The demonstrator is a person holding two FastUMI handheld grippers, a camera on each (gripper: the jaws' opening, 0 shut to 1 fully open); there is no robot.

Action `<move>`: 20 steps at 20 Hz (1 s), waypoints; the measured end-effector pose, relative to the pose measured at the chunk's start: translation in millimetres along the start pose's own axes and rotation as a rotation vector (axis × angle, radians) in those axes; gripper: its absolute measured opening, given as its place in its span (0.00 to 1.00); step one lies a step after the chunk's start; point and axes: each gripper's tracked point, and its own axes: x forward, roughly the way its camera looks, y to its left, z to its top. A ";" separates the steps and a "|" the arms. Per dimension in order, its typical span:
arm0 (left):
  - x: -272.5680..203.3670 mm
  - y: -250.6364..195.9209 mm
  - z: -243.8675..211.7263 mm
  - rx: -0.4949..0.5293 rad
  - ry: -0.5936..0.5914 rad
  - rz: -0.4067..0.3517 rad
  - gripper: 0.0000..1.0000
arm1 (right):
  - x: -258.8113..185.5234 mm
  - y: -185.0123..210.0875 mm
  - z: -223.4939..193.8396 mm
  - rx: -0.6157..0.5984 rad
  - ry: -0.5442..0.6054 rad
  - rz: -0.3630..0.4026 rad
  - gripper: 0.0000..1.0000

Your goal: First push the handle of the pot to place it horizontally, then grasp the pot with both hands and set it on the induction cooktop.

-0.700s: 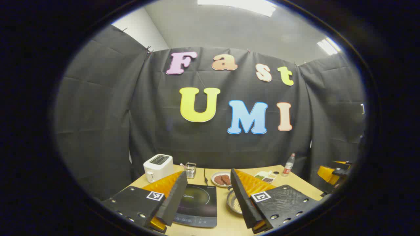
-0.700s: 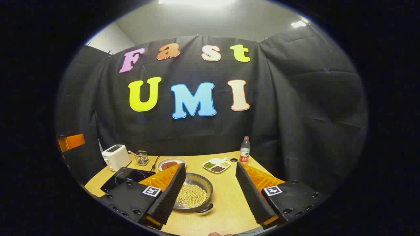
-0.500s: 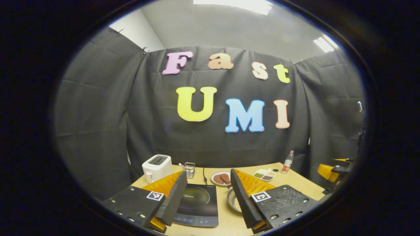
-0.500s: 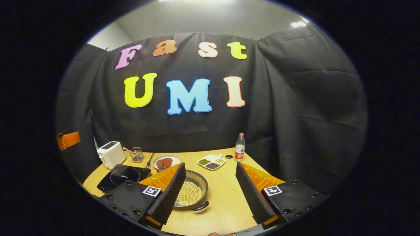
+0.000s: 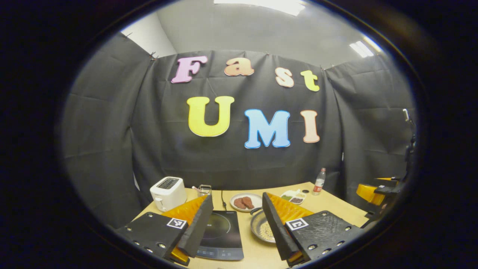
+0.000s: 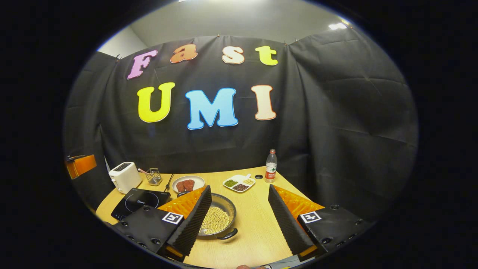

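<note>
Bench (image 6: pixel 257 224) carries pot (image 6: pixel 218 220) w/ beans beside cooktop (image 6: pixel 140 201); both tongs, left (image 5: pixel 237 228) & right (image 6: pixel 239 220), are held wide, nothing gripped.

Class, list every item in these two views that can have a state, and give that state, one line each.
Round steel pot: holds pale beans, on the table, off the cooktop.
Black induction cooktop: bare.
White toaster: slots empty.
Clear plastic bottle: upright, capped.
Left gripper: jaws open.
Right gripper: jaws open.

Both views look from high up, far back, toward the black wall. Both see the same table (image 5: pixel 325 203) (image 6: pixel 254 228), pot (image 5: pixel 261 229) (image 6: pixel 220 218) and cooktop (image 5: pixel 220 235) (image 6: pixel 140 201).
</note>
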 end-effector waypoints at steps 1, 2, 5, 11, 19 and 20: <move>1.1 -2.8 -1.4 -0.001 0.000 -0.009 0.81 | 0.1 0.3 2.8 0.002 0.000 0.002 0.98; 2.2 -5.8 -1.2 -0.002 0.001 -0.017 0.81 | -0.7 0.2 6.1 0.008 -0.002 0.004 0.98; 4.6 -6.7 -4.3 -0.001 0.001 -0.029 0.81 | 1.9 -1.1 7.7 0.005 0.004 0.008 0.97; 6.2 12.1 -15.4 -0.007 0.029 -0.003 0.81 | 23.8 3.3 2.8 -0.048 0.108 0.036 0.93; 1.3 58.9 -31.7 -0.009 0.057 0.096 0.76 | 49.7 32.4 -38.1 -0.160 0.353 0.155 0.82; 0.1 63.3 -33.3 -0.011 0.059 0.105 0.76 | 50.4 38.2 -44.0 -0.162 0.379 0.174 0.78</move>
